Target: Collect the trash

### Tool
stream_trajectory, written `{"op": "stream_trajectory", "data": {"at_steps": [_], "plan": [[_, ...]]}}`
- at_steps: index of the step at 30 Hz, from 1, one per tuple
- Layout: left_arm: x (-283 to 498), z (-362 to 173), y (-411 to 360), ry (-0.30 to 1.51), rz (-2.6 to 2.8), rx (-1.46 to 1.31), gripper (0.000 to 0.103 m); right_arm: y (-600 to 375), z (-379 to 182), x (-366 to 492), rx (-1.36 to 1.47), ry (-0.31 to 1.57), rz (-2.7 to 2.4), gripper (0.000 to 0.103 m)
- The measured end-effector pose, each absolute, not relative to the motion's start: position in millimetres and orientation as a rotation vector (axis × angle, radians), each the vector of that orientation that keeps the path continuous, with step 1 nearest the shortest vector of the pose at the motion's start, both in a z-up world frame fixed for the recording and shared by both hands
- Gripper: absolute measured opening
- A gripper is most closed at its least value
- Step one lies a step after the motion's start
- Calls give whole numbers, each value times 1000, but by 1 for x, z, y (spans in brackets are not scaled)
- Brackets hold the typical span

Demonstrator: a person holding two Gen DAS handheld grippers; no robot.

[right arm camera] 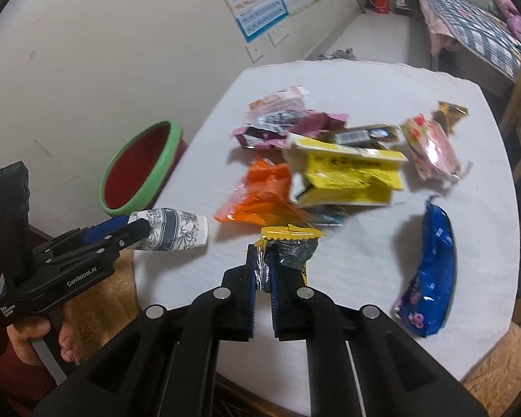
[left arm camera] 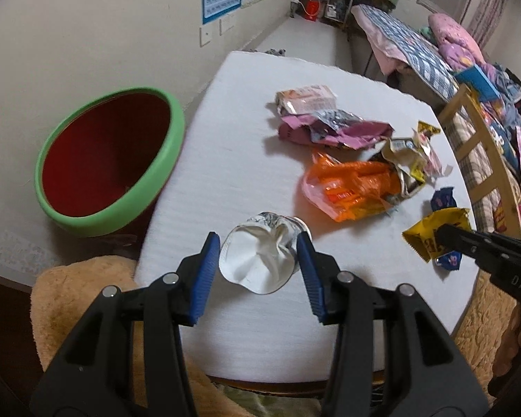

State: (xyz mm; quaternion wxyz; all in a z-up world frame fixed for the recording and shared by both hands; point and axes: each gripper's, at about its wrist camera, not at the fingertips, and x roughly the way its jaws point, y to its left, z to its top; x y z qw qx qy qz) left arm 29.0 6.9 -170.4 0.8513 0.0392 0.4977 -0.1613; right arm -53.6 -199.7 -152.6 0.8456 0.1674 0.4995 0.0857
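Crumpled paper is what your left claw [left arm camera: 258, 260] holds: a crushed paper cup [left arm camera: 260, 253], pinched across its dented mouth between the blue pads and carried clear of the white tabletop [left arm camera: 232, 121]. It looks light and soft, and I judge it will keep collapsing if you squeeze harder, so hold the folded rim where the paper is doubled.

Your right claw [right arm camera: 262, 271] is closed narrow on a yellow foil wrapper [right arm camera: 288, 246], gripping its torn silver end at the near edge of the tabletop. Foil like this is thin, slick and nearly weightless; it probably slides out of a loose pinch, so bunched material is the safer place to grip.

From the left wrist view, the green-rimmed bin [left arm camera: 111, 160] stands off the tabletop at about nine o'clock, open mouth tilted toward you. Remaining litter lies from twelve to three o'clock: pink wrappers [left arm camera: 330, 125], an orange bag [left arm camera: 350, 187]. In the right wrist view a yellow carton [right arm camera: 347, 177] sits at twelve and a blue packet [right arm camera: 430, 271] at three.
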Motion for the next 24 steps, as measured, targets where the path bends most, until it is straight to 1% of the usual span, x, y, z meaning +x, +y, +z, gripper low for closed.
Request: {"op": "stream_trajectory", "data": {"at_steps": [24], "plan": [[49, -141, 81, 948, -162, 0, 44, -138, -141, -14, 279, 1037, 305, 7]]}}
